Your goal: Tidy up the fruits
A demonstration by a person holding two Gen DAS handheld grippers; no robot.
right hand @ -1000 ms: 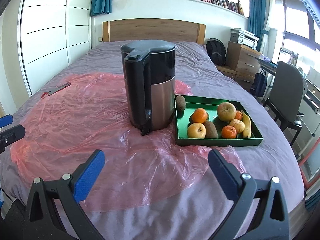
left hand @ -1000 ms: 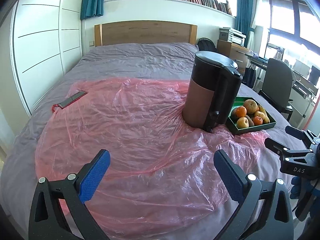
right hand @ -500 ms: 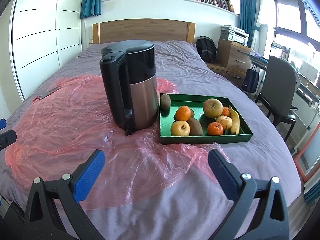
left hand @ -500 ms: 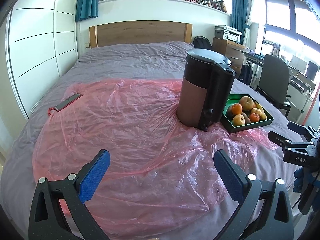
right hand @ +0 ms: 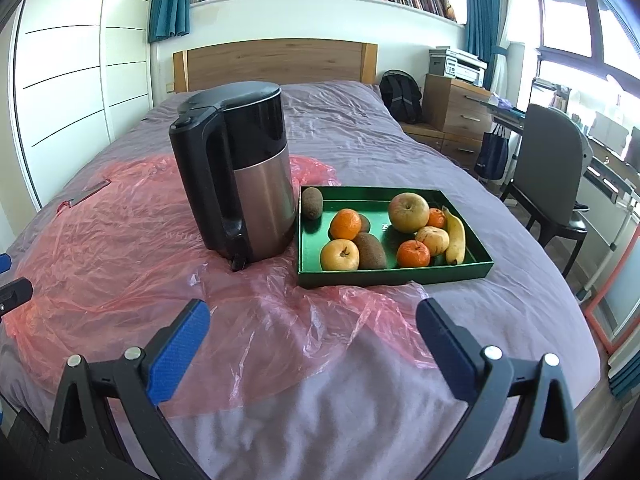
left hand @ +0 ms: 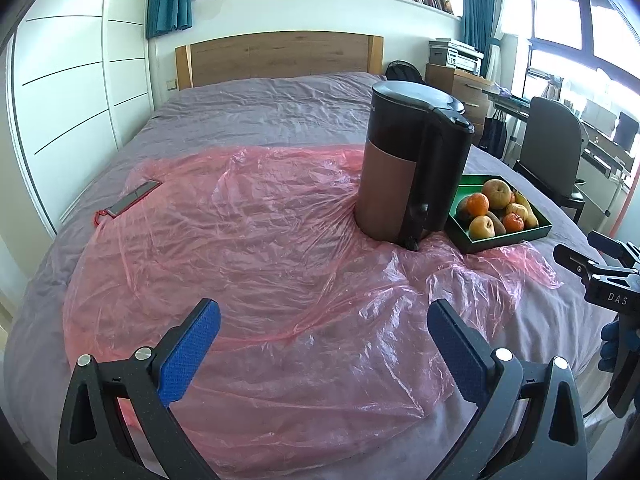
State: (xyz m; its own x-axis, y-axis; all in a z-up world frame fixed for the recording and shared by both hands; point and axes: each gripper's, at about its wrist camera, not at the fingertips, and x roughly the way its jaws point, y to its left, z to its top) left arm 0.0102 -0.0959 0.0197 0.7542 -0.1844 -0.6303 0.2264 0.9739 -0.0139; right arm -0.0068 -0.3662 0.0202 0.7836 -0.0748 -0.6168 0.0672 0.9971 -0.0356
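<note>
A green tray (right hand: 394,276) sits on the bed and holds several fruits: a large apple (right hand: 409,212), oranges (right hand: 345,224), kiwis (right hand: 312,203), a yellow apple (right hand: 340,255) and a banana (right hand: 455,236). The tray also shows in the left wrist view (left hand: 506,238), partly hidden by the kettle. My right gripper (right hand: 312,340) is open and empty, well short of the tray. My left gripper (left hand: 324,342) is open and empty over the pink plastic sheet (left hand: 248,248).
A black and steel kettle (right hand: 236,172) stands on the plastic sheet just left of the tray. A phone (left hand: 132,202) lies at the far left of the bed. An office chair (right hand: 552,176) and desk are to the right. The bed's edge is near.
Both grippers shifted to the right; the kettle and tray slid leftward in the right wrist view. Both stay open and empty.
</note>
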